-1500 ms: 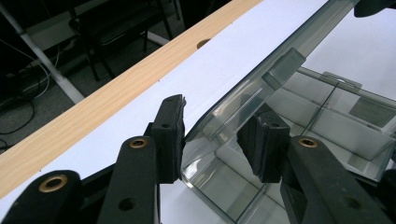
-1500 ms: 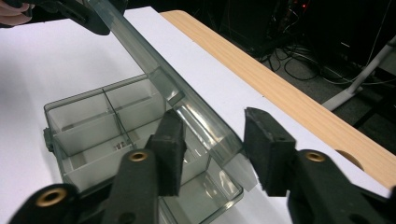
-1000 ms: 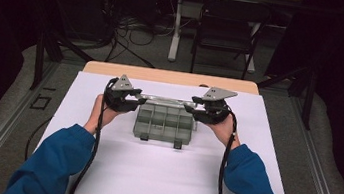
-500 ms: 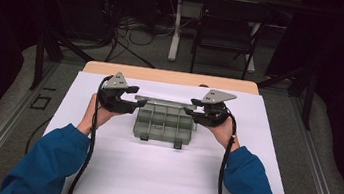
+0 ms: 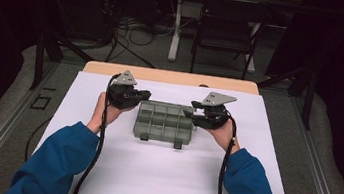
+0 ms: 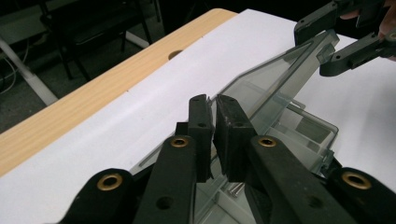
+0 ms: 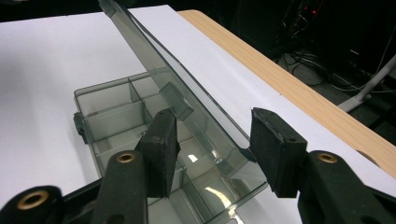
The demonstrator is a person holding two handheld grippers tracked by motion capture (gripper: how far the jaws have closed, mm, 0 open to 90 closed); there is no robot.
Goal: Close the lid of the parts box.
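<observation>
— Where are the arms?
— Both forearms, in blue sleeves, come up from the bottom of the high view, hands apart, each holding a gripper.
— The left gripper [image 5: 146, 94]?
— Jaws nearly together, pinched on the lid [image 6: 275, 84] edge, pointing inward.
— And the right gripper [image 5: 189, 114]?
— Jaws spread wide, straddling the lid without touching it, pointing toward the left one.

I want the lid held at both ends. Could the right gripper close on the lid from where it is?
Probably yes: the right gripper is open, its jaws either side of the raised lid, with nothing between them and it.
</observation>
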